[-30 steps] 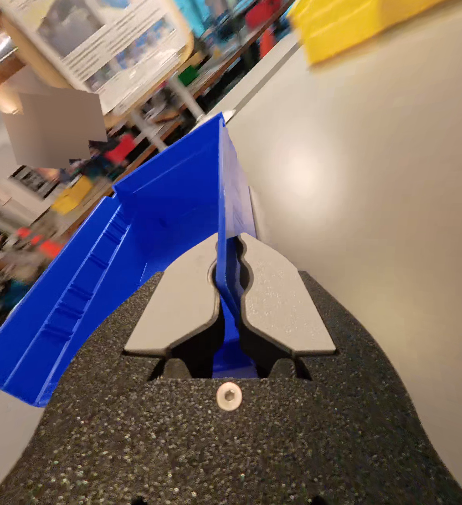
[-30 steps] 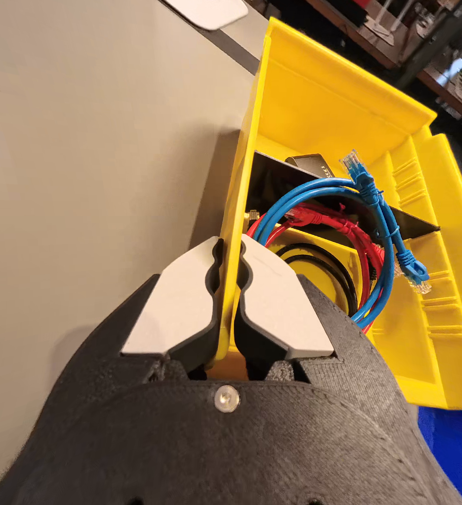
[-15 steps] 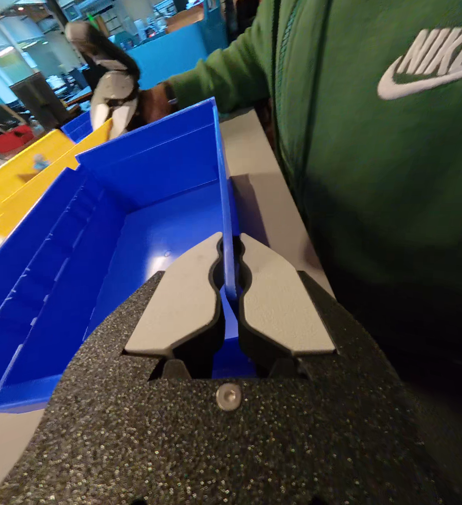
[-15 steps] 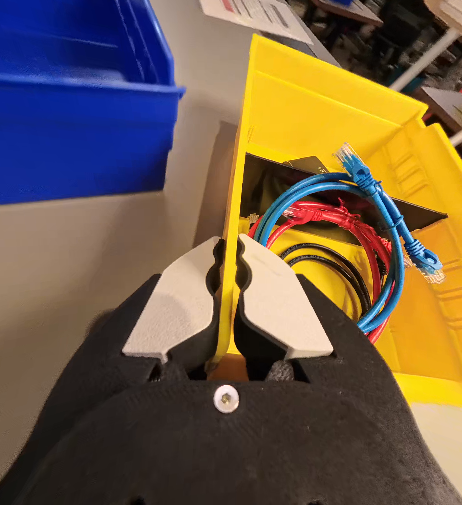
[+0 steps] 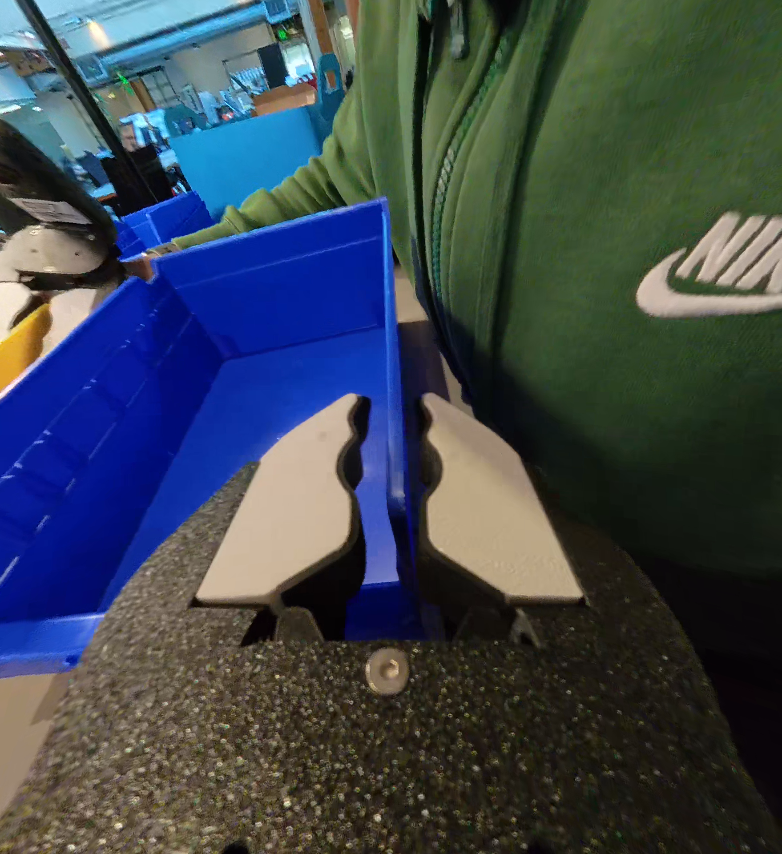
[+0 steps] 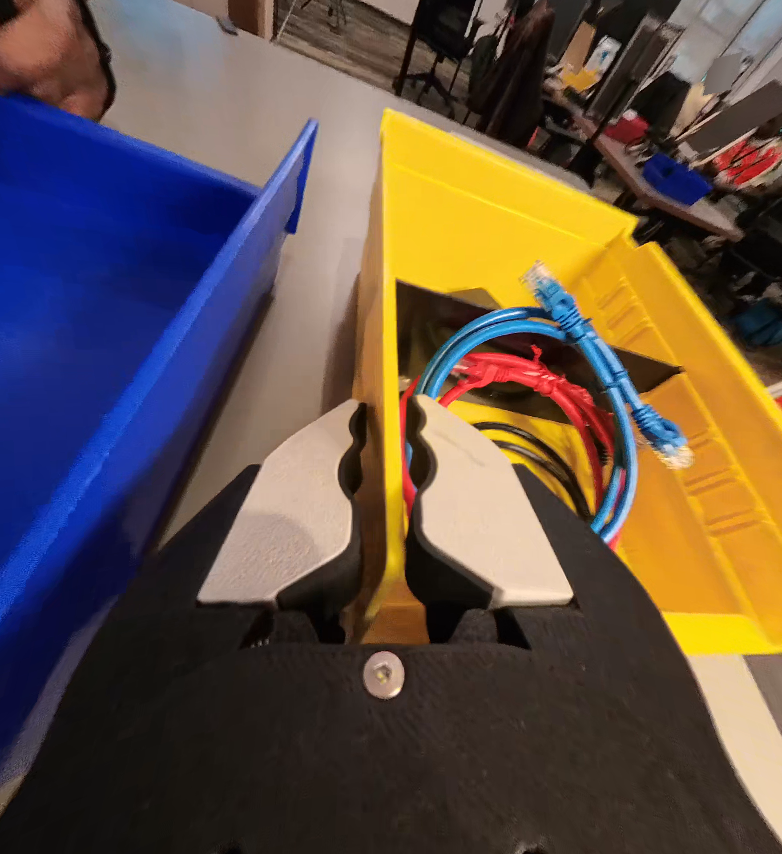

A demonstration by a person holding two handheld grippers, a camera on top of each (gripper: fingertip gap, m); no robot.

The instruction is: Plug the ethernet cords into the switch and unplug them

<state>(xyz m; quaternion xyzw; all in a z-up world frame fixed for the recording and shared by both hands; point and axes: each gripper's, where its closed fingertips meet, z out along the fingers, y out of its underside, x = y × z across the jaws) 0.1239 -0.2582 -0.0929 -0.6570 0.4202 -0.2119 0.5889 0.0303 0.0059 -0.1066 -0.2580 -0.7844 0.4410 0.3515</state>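
My left gripper [image 5: 394, 402] straddles the right wall of an empty blue bin [image 5: 149, 416], its jaws slightly open with a gap on both sides of the wall. My right gripper [image 6: 388, 405] straddles the left wall of a yellow bin [image 6: 495, 222], its jaws slightly open. In the yellow bin lie a coiled blue ethernet cord [image 6: 611, 369], a red cord [image 6: 518, 374], a black cable [image 6: 546, 453] and a dark flat device [image 6: 435, 314], mostly hidden beneath them. The blue bin [image 6: 102, 323] stands left of the yellow one.
Both bins sit on a grey table [image 6: 306, 286]. A person in a green hoodie [image 5: 611, 369] stands close behind the blue bin. A hand [image 6: 33, 55] is at the blue bin's far edge. The yellow bin [image 5: 5, 351] and right gripper [image 5: 33, 259] show at the left. The gap from one gripper's tips to the other's is roughly 30 cm.
Both bins have swung round and come down side by side on the table. Both grippers, shut on the bin walls before, have opened slightly.
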